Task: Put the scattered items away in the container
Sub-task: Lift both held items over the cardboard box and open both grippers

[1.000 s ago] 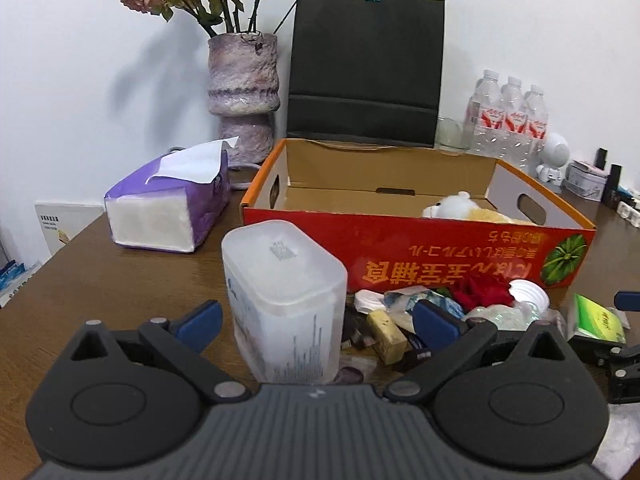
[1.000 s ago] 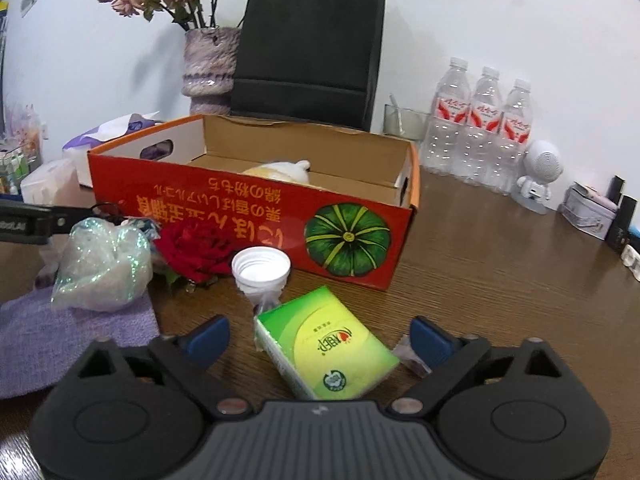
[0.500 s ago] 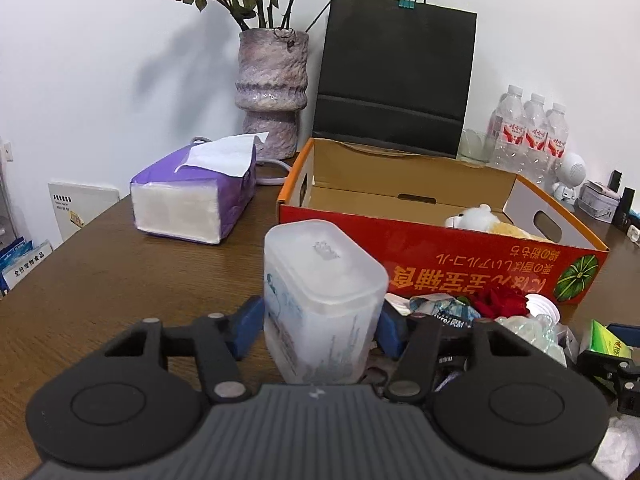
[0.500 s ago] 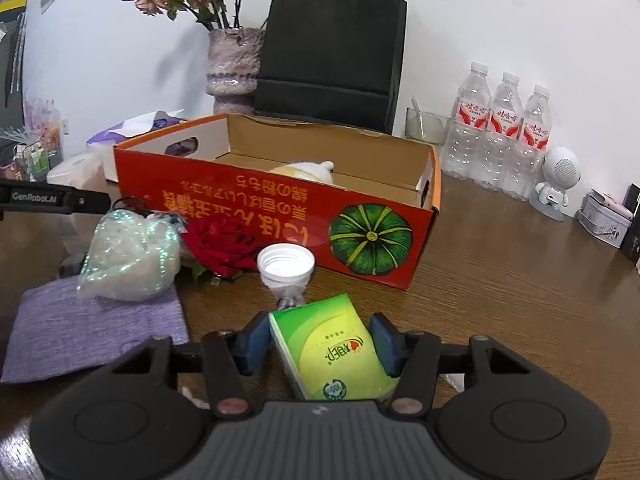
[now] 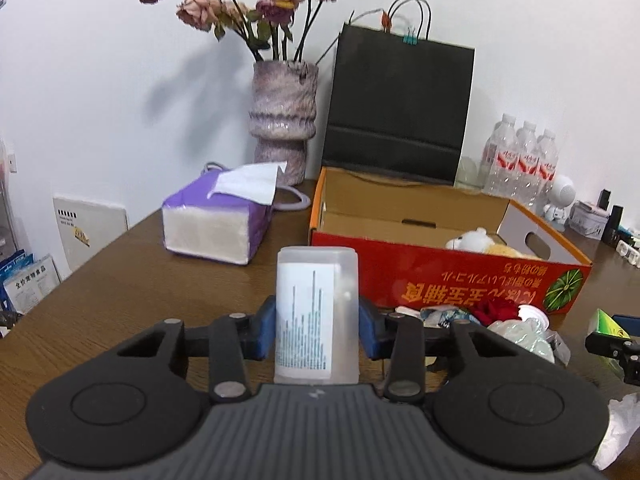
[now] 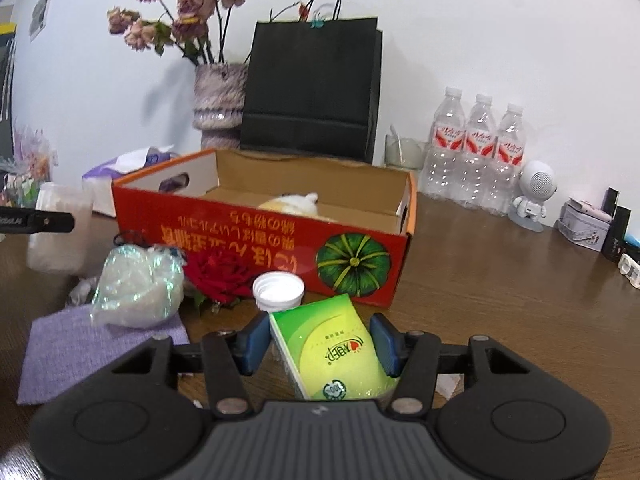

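Note:
A translucent plastic container (image 5: 316,300) with a printed label stands upright between the blue pads of my left gripper (image 5: 317,332). The jaws are closing and both pads press its sides. My right gripper (image 6: 322,344) is shut on a green tissue pack (image 6: 336,352), held tilted just above the table. Behind both stands the orange-red cardboard box (image 6: 240,232), open-topped, with a plush toy (image 6: 296,204) inside. Loose in front of it lie a red rose (image 6: 218,272), a white cap (image 6: 279,290), an iridescent bag (image 6: 136,288) and a purple cloth (image 6: 80,348).
A purple tissue pack (image 5: 218,220) lies left of the box. Against the wall stand a vase of dried roses (image 5: 284,120), a black paper bag (image 5: 400,108) and three water bottles (image 6: 476,152). A small white robot figure (image 6: 534,196) and a tin (image 6: 584,224) sit at the right.
Both grippers went from wide open to closed: the left on the plastic container, the right on the green pack. The left gripper shifted, and the container's labelled side now faces the camera.

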Tool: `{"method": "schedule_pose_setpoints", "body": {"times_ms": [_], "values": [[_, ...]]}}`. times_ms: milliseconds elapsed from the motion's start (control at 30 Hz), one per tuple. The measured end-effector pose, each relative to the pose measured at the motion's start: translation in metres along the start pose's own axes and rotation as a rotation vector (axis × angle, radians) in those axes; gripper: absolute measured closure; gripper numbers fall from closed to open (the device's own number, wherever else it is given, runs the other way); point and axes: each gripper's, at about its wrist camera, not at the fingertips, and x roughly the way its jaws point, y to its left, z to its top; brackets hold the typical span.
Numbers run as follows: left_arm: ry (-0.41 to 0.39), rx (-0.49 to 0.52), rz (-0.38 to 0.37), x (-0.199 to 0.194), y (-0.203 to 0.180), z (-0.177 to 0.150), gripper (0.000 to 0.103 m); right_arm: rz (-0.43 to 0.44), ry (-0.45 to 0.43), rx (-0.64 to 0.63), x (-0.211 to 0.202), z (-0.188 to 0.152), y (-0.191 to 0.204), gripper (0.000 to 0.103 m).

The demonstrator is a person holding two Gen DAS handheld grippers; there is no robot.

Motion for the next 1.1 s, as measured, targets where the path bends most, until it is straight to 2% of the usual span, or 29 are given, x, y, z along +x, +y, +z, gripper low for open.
{"method": "schedule_pose_setpoints", "body": {"times_ms": [200, 367, 467, 600, 733, 867, 967, 1100], "values": [[-0.046, -0.015, -0.044, -0.01, 0.002, 0.003, 0.062, -0.007, -0.008, 0.018, 0.0, 0.001, -0.001, 0.05], [-0.121, 0.003, -0.095, -0.024, -0.005, 0.022, 0.062, -0.004, -0.087, -0.003, -0.015, 0.015, 0.002, 0.05], [-0.16, 0.008, -0.132, -0.02, -0.015, 0.043, 0.062, 0.014, -0.132, -0.021, -0.016, 0.038, 0.001, 0.05], [-0.189, -0.019, -0.171, 0.001, -0.034, 0.069, 0.062, 0.01, -0.171, -0.045, 0.003, 0.078, 0.002, 0.05], [-0.17, -0.049, -0.189, 0.038, -0.052, 0.088, 0.062, -0.008, -0.173, -0.04, 0.039, 0.11, 0.004, 0.05], [-0.16, -0.12, -0.136, 0.071, -0.056, 0.089, 0.062, -0.109, -0.134, -0.01, 0.088, 0.122, 0.005, 0.05], [-0.111, -0.148, -0.139, 0.099, -0.056, 0.087, 0.062, -0.095, -0.062, 0.045, 0.121, 0.124, -0.002, 0.05], [-0.046, -0.159, -0.142, 0.126, -0.054, 0.081, 0.062, -0.102, -0.011, 0.031, 0.144, 0.121, -0.004, 0.049]]}}
